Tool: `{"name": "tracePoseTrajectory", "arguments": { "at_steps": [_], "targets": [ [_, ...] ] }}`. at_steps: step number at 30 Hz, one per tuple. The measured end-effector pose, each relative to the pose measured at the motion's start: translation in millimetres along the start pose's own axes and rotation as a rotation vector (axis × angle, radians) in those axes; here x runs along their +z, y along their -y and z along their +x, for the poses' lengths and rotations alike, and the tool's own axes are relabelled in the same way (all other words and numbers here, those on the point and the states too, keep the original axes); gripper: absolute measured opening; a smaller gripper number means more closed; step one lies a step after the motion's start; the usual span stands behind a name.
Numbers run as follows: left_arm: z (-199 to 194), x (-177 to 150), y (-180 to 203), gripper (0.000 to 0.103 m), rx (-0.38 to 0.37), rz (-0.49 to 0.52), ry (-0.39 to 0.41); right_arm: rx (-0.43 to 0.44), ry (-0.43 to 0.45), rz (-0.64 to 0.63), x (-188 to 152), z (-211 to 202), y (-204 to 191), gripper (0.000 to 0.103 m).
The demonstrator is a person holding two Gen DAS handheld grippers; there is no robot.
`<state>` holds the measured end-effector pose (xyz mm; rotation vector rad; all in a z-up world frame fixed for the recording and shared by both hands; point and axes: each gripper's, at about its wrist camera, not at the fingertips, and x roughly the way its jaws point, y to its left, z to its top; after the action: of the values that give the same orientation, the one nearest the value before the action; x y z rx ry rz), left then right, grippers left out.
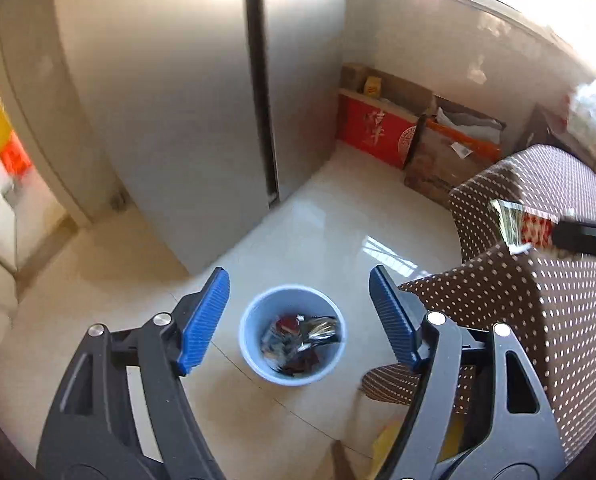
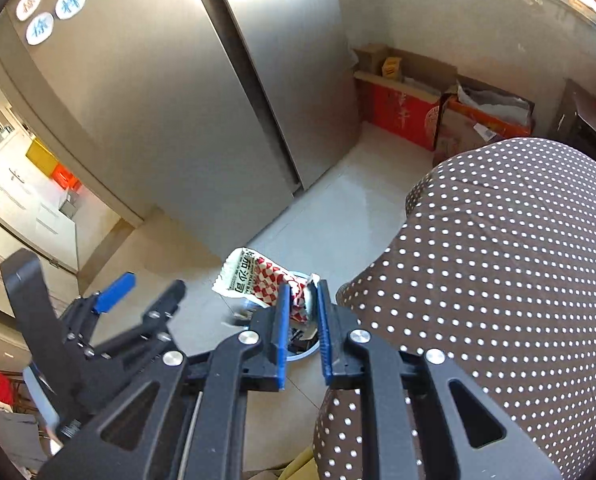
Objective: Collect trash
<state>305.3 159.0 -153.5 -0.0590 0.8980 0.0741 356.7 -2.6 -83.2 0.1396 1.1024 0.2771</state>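
Observation:
A light blue trash bin [image 1: 292, 340] stands on the tiled floor, holding several crumpled wrappers. My left gripper [image 1: 299, 294] is open and empty, its blue pads spread high above the bin. My right gripper [image 2: 302, 294] is shut on a red-and-white checkered snack wrapper [image 2: 254, 278], held above the bin, whose rim [image 2: 303, 354] shows just below the pads. In the left wrist view the wrapper [image 1: 523, 226] and the right gripper's black tip show at the right edge, above the dotted cushion.
A brown polka-dot chair [image 1: 537, 280] stands right of the bin and fills the right wrist view's right side [image 2: 497, 272]. A grey fridge [image 1: 186, 100] stands behind. Cardboard and red boxes [image 1: 381, 128] line the back wall. A doorway opens at left [image 1: 10, 184].

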Motion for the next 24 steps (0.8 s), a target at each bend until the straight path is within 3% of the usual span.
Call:
{"name": "tracePoseTrajectory", "arguments": {
  "at_steps": [8, 10, 11, 13, 15, 19, 24],
  "targets": [
    [9, -11, -47, 0.072, 0.058, -0.094, -0.029, -0.014, -0.122, -0.066, 2, 62, -44, 0.014],
    [7, -18, -58, 0.072, 0.072, -0.111, -0.031, -0.034, -0.129, -0.106, 3, 75, -61, 0.02],
    [5, -21, -61, 0.072, 0.065, -0.118, -0.024, -0.053, -0.125, -0.136, 2, 81, -68, 0.044],
    [1, -27, -67, 0.072, 0.077, -0.129, -0.02, -0.117, -0.097, -0.193, 1, 93, -83, 0.072],
    [-5, -33, -74, 0.072, 0.093, -0.135, -0.017, -0.145, -0.087, -0.224, -5, 101, -91, 0.072],
    [-18, -41, -77, 0.072, 0.102, -0.148, 0.0, -0.119, -0.111, -0.196, -13, 103, -90, 0.072],
    [-44, -47, -71, 0.072, 0.098, -0.158, 0.048, -0.083, -0.067, -0.184, -30, 68, -81, 0.072]
  ]
}}
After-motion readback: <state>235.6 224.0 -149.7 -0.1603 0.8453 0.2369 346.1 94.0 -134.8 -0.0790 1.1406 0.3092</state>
